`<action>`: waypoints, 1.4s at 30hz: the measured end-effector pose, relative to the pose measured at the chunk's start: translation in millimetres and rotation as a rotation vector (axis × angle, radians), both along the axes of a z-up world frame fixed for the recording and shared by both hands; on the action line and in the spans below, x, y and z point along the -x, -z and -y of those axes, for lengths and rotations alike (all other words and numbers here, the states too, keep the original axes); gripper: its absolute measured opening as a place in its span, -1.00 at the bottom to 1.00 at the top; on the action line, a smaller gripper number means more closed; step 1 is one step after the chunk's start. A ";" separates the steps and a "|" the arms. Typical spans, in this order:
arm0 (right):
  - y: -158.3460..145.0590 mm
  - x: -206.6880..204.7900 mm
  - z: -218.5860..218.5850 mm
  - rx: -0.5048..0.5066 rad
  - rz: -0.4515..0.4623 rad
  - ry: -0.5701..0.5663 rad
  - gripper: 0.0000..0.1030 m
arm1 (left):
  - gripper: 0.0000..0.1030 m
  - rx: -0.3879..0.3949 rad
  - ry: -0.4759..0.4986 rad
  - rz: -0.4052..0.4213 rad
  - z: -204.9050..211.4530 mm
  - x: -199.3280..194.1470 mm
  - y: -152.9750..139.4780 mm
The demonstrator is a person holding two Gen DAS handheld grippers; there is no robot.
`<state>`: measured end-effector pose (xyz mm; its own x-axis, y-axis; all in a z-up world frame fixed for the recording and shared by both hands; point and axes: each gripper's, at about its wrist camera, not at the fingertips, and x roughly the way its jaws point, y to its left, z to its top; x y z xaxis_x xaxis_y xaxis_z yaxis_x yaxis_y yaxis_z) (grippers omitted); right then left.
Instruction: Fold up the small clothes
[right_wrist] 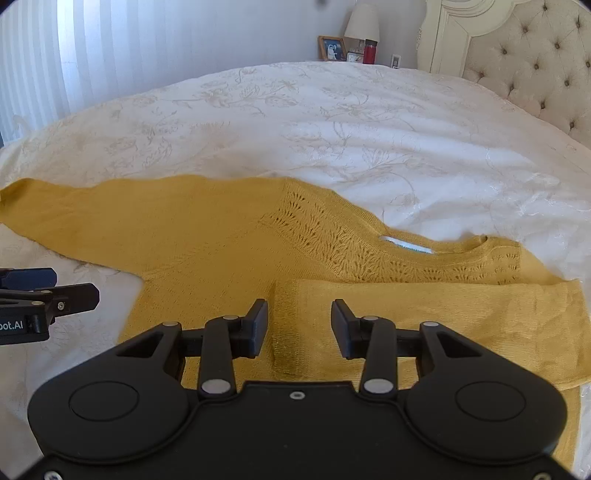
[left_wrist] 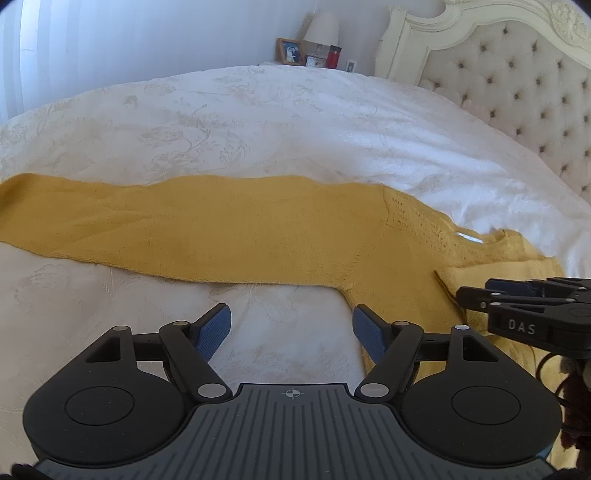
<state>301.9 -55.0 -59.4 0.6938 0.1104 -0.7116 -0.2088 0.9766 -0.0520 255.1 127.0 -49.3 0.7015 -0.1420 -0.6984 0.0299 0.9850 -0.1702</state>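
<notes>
A mustard-yellow knitted sweater (left_wrist: 240, 229) (right_wrist: 207, 236) lies flat on the white bedspread (left_wrist: 258, 118). One long sleeve stretches out to the left. The other sleeve (right_wrist: 443, 325) is folded across the body, and its ribbed cuff (right_wrist: 291, 332) ends below my right gripper (right_wrist: 300, 310). That gripper stands open, its pads apart on either side of the cuff without pressing on it. My left gripper (left_wrist: 291, 317) is open over bare bedspread, and its right finger reaches the sweater's side edge under the armpit. Each gripper shows at the edge of the other's view: right gripper (left_wrist: 476, 295), left gripper (right_wrist: 74, 291).
A tufted cream headboard (left_wrist: 517, 96) rises at the right. Behind the bed stand a lamp (right_wrist: 364, 22), a framed photo (right_wrist: 332, 48) and a red bottle (right_wrist: 370, 51). White curtains (right_wrist: 74, 55) hang at the left.
</notes>
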 end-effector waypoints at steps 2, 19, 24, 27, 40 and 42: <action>9.4 -2.8 -9.7 0.023 -0.015 -0.006 -0.07 | 0.39 0.003 -0.001 -0.004 -1.2 -0.7 0.6; -39.1 -43.2 -14.6 -0.216 0.052 0.101 -0.79 | 0.39 0.033 -0.051 -0.009 -22.1 -6.7 -0.4; -23.6 -60.4 -38.4 -0.234 0.021 0.078 -0.79 | 0.39 0.033 -0.071 -0.012 -27.5 -7.1 -0.1; -6.4 -68.5 -41.4 -0.248 -0.023 0.091 -0.75 | 0.39 0.029 -0.079 -0.015 -30.0 -8.6 0.8; 2.7 -37.0 24.1 -0.314 0.035 0.071 0.20 | 0.40 0.116 -0.081 -0.056 -43.9 -15.0 18.3; 6.5 -35.6 56.2 -0.301 0.038 0.149 0.24 | 0.40 0.139 -0.092 -0.068 -45.8 -17.0 25.4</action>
<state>337.5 -111.2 -65.9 0.7436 0.2068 -0.6359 -0.0660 0.9690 0.2380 272.1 172.9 -74.7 0.6681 -0.1778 -0.7225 -0.0752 0.9499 -0.3033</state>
